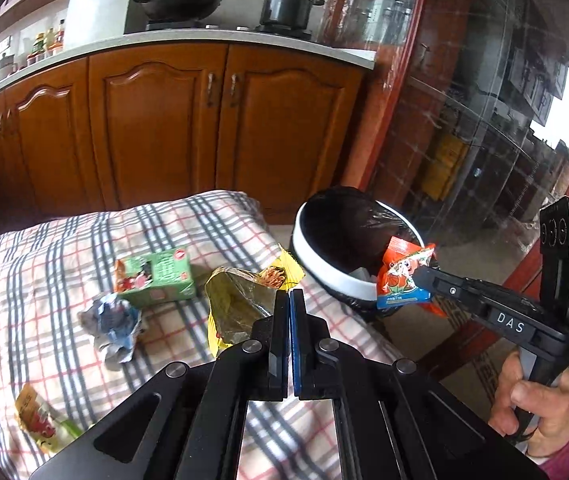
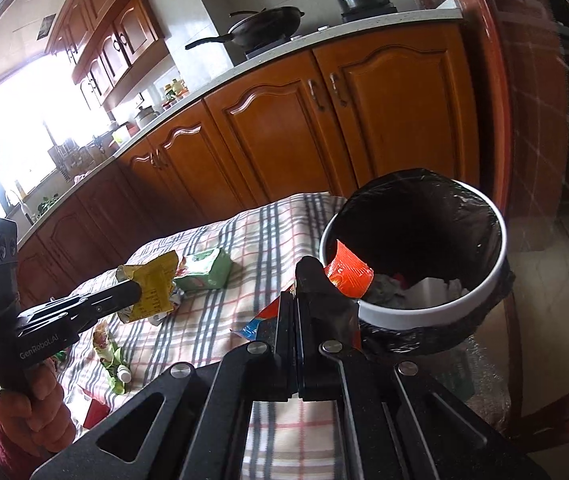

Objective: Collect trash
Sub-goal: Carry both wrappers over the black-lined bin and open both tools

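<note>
Still uncollected on the soft checked cloth (image 1: 44, 248): one green carton (image 1: 156, 278), boxy; one crumpled bluish wrapper (image 1: 112, 324); one flat sachet (image 1: 38, 420). Left gripper (image 1: 288, 300) clenched on one crinkly yellow foil bag (image 1: 232, 304). Right gripper (image 2: 296, 280) clamped on one glossy orange snack packet (image 2: 348, 276), at the rim of the one round white bin (image 2: 496, 216) with its black liner.
</note>
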### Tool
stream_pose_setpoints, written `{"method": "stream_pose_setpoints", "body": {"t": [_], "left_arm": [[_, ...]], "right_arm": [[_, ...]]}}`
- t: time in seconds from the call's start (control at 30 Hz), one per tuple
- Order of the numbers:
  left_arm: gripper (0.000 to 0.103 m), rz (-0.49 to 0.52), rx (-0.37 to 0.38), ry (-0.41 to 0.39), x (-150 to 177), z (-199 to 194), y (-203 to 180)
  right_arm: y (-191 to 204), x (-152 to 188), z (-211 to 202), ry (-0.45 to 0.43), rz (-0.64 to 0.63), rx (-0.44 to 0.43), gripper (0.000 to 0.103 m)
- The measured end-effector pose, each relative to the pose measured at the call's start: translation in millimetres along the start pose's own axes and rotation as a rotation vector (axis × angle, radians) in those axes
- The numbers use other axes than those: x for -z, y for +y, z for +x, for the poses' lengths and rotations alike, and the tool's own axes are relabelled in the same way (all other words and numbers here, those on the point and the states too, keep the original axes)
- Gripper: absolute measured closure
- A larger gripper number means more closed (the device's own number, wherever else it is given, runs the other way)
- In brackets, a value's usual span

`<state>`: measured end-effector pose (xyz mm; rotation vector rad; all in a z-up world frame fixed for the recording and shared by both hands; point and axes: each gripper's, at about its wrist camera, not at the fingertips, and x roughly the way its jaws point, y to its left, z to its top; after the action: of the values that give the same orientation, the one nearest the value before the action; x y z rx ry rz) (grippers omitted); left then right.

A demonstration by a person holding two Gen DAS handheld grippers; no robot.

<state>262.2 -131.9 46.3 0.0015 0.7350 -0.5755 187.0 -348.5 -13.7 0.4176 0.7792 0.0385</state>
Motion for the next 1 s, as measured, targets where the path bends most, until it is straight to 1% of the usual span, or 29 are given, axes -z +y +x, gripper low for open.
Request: {"method": "stream_pose_setpoints", "body": {"t": [0.33,0.63,0.83,1.0], "left_arm": [[0.103,0.045,0.055,0.022,-31,47,-29],[0.103,0.072,0.068,0.065,-61,105,-45],[0.103,0.061,0.087,0.102,-81,145,-52],[0.103,0.055,0.089,0.132,-90,175,-56]], "right_arm": [[-36,-21,1,-0.007,0.024,0.034,0.103],[-61,-36,11,0.005,0.042,0.057,0.103],[-83,-47,23,0.013,0.053,0.078,0.103],[-97,-51,34,0.038,0.076,0.080,0.103]]}}
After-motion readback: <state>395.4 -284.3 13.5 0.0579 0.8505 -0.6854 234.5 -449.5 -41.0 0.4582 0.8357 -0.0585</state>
